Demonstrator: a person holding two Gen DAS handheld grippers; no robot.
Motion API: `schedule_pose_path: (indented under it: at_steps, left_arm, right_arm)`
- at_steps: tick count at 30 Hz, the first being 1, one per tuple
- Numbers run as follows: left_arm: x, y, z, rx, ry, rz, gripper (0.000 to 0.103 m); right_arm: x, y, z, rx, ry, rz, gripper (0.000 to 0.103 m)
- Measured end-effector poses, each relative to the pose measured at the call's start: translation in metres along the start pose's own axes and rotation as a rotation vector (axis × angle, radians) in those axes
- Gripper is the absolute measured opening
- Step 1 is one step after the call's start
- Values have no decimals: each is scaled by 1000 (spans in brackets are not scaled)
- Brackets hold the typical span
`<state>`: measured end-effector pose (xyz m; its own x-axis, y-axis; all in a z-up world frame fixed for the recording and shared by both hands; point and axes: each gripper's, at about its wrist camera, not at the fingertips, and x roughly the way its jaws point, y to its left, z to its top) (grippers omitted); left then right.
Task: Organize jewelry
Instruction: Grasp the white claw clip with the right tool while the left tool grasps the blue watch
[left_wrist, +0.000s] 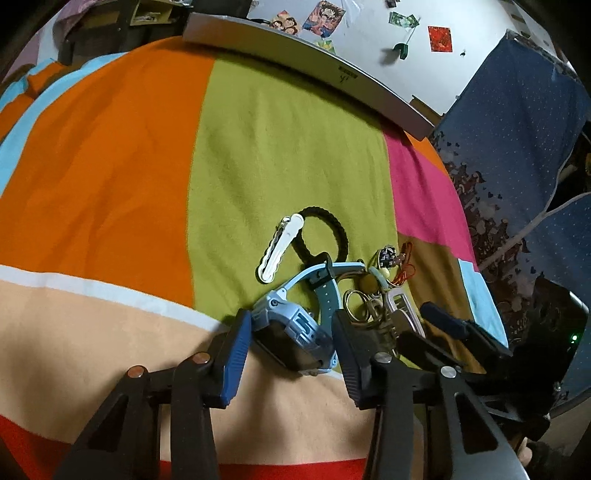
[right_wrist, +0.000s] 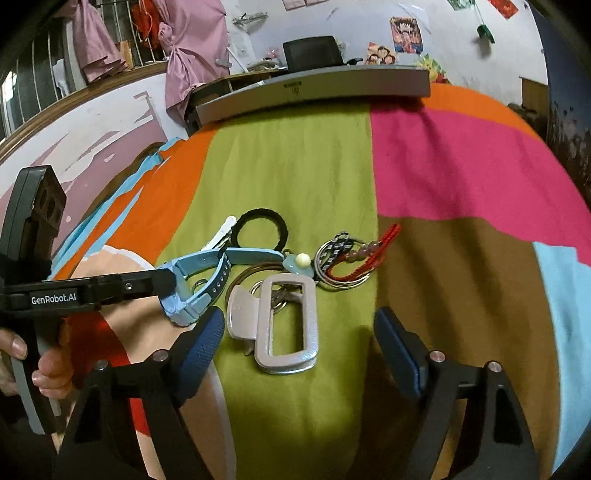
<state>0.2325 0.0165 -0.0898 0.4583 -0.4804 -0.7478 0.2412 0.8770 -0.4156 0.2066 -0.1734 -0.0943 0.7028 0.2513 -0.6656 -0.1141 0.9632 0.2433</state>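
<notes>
Striped blanket (right_wrist: 443, 166), orange, green and pink, covers the bed. Left claw (left_wrist: 291, 332) closed on the blue watch (left_wrist: 291, 328) case. Right claw (right_wrist: 299, 332) wide apart, straddling the grey hair claw clip (right_wrist: 284, 328) just right of the watch. Behind the watch: black hair tie (right_wrist: 258, 229), white hair clip (left_wrist: 280, 247). Keyring cluster (right_wrist: 340, 262) right of the strap.
</notes>
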Motion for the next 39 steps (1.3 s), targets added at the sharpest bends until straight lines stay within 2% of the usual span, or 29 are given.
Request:
schedule_pose_path:
  at_steps: [2,7,10,13,15,19,27,31,35,39]
  left_arm:
    - [1,3,1,-16,8,-9,41]
    - [2,10,1,-86,20,-36,35]
    - [2,8,1,-95,31,-26,33]
    - [-1,5,-1,-86,34,-19,27]
    - [-2,3,-2,-86,41,-41,22]
    - [-3,-3,-3,-51,37,-16,21]
    - [-10,-6,-7,-70,39,-1,17]
    - [-18,-9,-16,-53,42,32,16]
    - [-28,-14,-23,-37,28,51,16]
    - [-37,-10,-24,-65,4,65,16]
  right_arm:
    - [6,2,1,11,13,9,78]
    - [20,7,-1,34,48,13,57]
    - [23,11,-5,40,54,22,46]
    - [22,17,-9,32,51,12,45]
    - [21,19,-12,38,51,15,45]
    - [12,22,-18,44,45,28,45]
    - [-13,15,-27,24,70,43,45]
    - [-29,8,-29,57,83,93,44]
    - [-46,12,-31,20,59,91,44]
    - [-51,14,-33,-6,52,82,44]
